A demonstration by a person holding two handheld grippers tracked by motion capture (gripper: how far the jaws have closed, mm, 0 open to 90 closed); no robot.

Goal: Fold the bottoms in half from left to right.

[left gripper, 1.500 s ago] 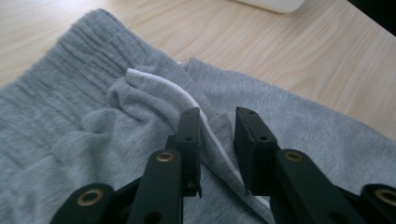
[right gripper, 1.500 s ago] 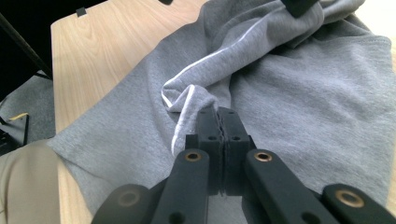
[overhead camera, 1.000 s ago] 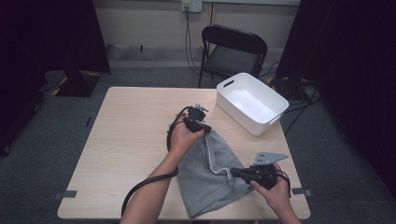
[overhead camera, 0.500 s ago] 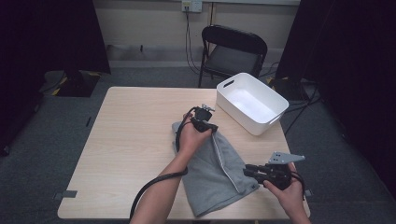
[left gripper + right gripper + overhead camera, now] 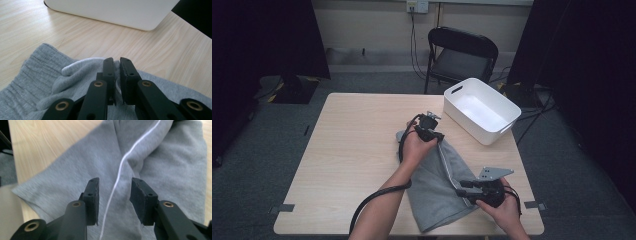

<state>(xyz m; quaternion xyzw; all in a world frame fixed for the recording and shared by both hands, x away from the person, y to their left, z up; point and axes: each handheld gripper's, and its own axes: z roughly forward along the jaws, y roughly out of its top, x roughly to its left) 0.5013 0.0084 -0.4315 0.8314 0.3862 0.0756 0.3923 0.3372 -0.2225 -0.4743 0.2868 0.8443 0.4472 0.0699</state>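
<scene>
A grey garment with a thin white stripe lies flattened on the wooden table. My left gripper is at the garment's far end, and its jaws are shut on a raised fold of the grey fabric. My right gripper is at the near right edge of the cloth, pointing left. Its jaws have just been opening and now stand apart above the fabric. The white stripe runs between them, untouched by the pads.
A white plastic bin stands at the table's far right corner, close ahead of the left gripper. A black folding chair is behind the table. Bare tabletop extends to the left of the garment.
The right jaws were shut on the garment's edge and have opened, letting it go. The left hand shifted slightly toward the bin, and the garment now lies stretched out longer.
</scene>
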